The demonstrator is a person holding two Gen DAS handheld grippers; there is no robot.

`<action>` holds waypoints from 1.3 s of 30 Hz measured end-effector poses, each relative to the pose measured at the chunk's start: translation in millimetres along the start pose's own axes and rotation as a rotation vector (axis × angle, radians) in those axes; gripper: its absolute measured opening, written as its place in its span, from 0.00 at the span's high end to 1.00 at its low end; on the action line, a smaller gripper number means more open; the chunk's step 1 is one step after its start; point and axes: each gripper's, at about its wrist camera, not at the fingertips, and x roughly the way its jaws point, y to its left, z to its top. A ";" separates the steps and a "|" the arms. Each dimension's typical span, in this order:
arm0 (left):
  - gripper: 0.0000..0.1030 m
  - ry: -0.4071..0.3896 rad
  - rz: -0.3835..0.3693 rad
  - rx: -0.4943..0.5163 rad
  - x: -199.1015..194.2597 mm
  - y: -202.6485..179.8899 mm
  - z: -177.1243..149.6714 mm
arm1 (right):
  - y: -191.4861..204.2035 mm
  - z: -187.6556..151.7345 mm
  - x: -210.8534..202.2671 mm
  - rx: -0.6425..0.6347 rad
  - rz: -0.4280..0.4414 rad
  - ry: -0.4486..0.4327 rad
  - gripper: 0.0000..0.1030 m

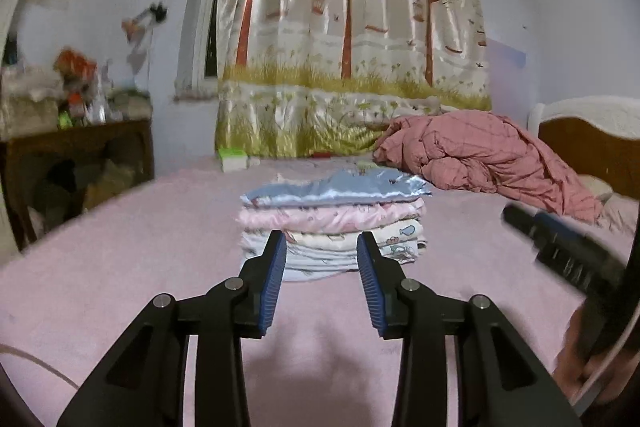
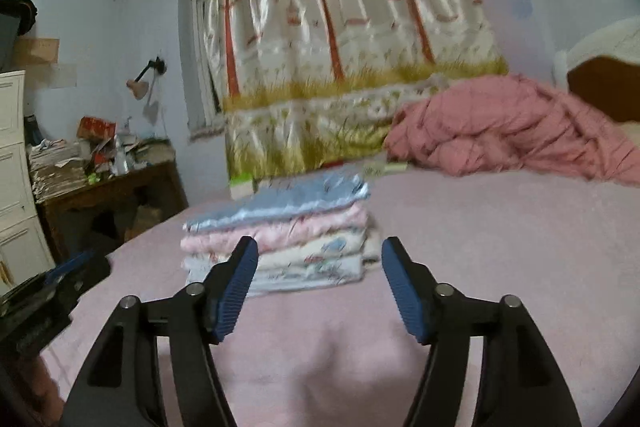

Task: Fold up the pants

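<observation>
Two grippers hang above a pink bed [image 1: 120, 247], each with its blue-padded jaws spread apart and nothing between them. Ahead of the left gripper [image 1: 321, 259], toward the middle of the bed, sits a neat stack of folded pants [image 1: 334, 219]: a shiny pale-blue pair on top, a pink printed pair under it, and white cartoon-print pairs below. From the right wrist view the same stack [image 2: 280, 235] lies just beyond and left of the right gripper [image 2: 316, 267], which also shows as a blurred dark shape at the right edge of the left view. A crumpled pink quilt [image 1: 488, 163] is heaped at the far right of the bed, near the wooden headboard [image 1: 592, 147]. Behind the bed hangs a glossy curtain [image 1: 352, 39] printed with trees. A cluttered wooden bench [image 2: 108, 195] stands at the far left against the wall.
</observation>
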 end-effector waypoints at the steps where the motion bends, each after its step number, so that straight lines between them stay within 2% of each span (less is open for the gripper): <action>1: 0.63 -0.019 0.009 0.010 -11.2 -1.2 3.1 | -3.1 4.2 -12.1 0.003 0.003 -0.016 0.36; 4: 0.58 -0.045 -0.023 -0.033 -38.3 1.9 6.8 | -10.1 9.0 -43.0 0.006 -0.029 -0.036 0.36; 8: 0.58 -0.060 -0.031 0.014 -41.8 -10.9 6.9 | -15.8 0.0 -66.6 -0.013 -0.074 -0.029 0.36; 12: 0.57 -0.067 -0.010 0.055 -40.4 -17.3 0.5 | -13.9 0.0 -65.8 -0.024 -0.069 -0.021 0.35; 15: 0.55 -0.067 0.017 0.021 -31.8 -11.3 -7.5 | -7.9 -5.1 -57.5 -0.061 -0.088 -0.024 0.34; 18: 0.55 -0.030 0.019 -0.017 -15.2 -4.4 -20.5 | -11.8 -11.4 -49.7 -0.062 -0.114 -0.016 0.29; 21: 0.54 -0.072 0.060 0.049 -11.1 -9.2 -32.1 | -20.7 -17.9 -37.9 -0.044 -0.132 -0.001 0.28; 22: 0.48 -0.088 0.055 0.062 -11.1 -10.4 -36.2 | -22.3 -19.2 -36.3 -0.040 -0.137 0.000 0.26; 23: 0.44 -0.114 0.030 0.066 -11.1 -9.7 -41.3 | -25.1 -22.0 -33.0 -0.032 -0.140 -0.003 0.18; 24: 0.31 -0.136 -0.003 0.065 -10.2 -8.2 -47.8 | -26.7 -24.4 -31.6 -0.027 -0.136 -0.007 0.15; 25: 0.19 -0.131 -0.013 0.063 -7.2 -7.9 -52.4 | -28.3 -27.3 -30.2 -0.025 -0.139 -0.012 0.15; 28: 0.04 -0.075 0.004 0.058 5.0 -7.4 -57.5 | -30.2 -37.0 -22.5 -0.026 -0.162 0.003 0.14; 31: 0.01 -0.061 0.010 0.067 7.1 -10.5 -58.6 | -27.8 -43.1 -12.2 -0.040 -0.180 0.042 0.11; 33: 0.01 -0.061 0.009 0.097 6.3 -17.3 -58.7 | -24.4 -45.3 -8.9 -0.057 -0.182 0.052 0.01; 36: 0.01 -0.043 0.013 0.137 8.6 -25.6 -59.6 | -20.7 -48.7 -1.1 -0.081 -0.190 0.081 0.01; 39: 0.01 -0.047 0.010 0.124 8.7 -23.9 -59.8 | -19.6 -49.5 0.6 -0.082 -0.194 0.090 0.01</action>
